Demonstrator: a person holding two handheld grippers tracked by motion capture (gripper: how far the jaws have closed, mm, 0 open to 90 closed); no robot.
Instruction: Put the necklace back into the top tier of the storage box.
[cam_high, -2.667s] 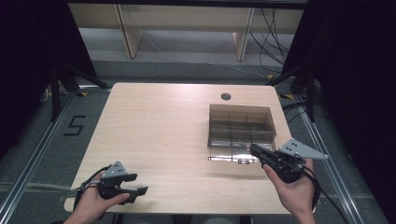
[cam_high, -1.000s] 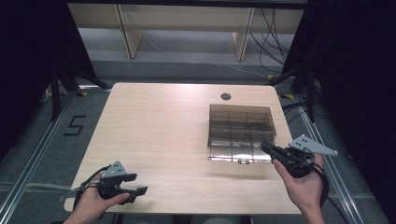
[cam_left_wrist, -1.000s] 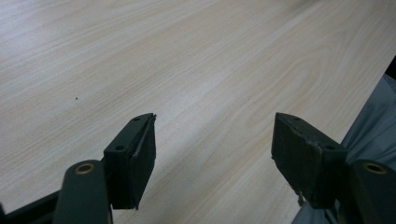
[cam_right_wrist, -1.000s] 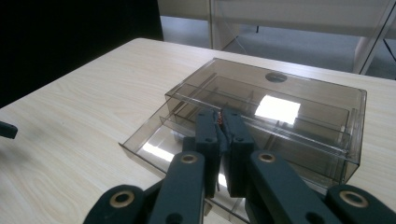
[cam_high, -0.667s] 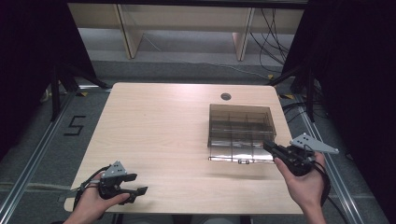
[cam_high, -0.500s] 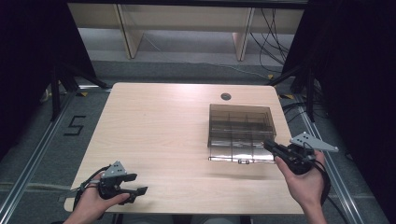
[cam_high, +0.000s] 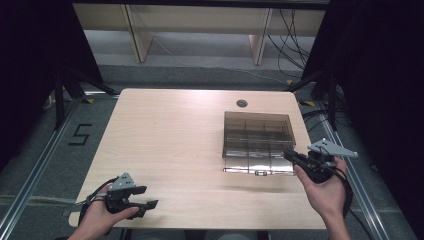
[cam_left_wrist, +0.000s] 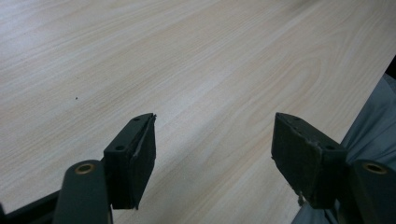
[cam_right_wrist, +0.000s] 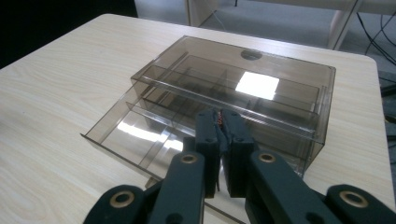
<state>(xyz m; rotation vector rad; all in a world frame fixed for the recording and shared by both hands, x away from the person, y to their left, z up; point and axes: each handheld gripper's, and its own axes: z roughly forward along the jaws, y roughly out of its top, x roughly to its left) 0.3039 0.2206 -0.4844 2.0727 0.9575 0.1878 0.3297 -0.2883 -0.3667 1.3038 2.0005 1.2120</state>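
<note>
High view: pale wooden table with rounded corners, small dark round hole near its far edge. Smoky transparent plastic organiser box with inner dividers sits on the right half of the table, its shallow drawer pulled out toward the near side. Right gripper is held in the right hand at the near right corner of the box, tips just at the box's right near edge; touching or not, cannot tell from here. Left gripper rests in the left hand at the near left corner of the table, well apart from the box, tips pointing right.

Left gripper view: left gripper jaws stand wide apart, nothing between them, bare table below. Grey fabric at the right edge.

Right gripper view: right gripper jaws pressed together, a tiny reddish speck at the tips; what it is, cannot tell. The tips hover over the box, above the pulled-out drawer, which juts toward the near left. Bright light reflection on the box lid. Table hole visible through the lid at the far side.
</note>
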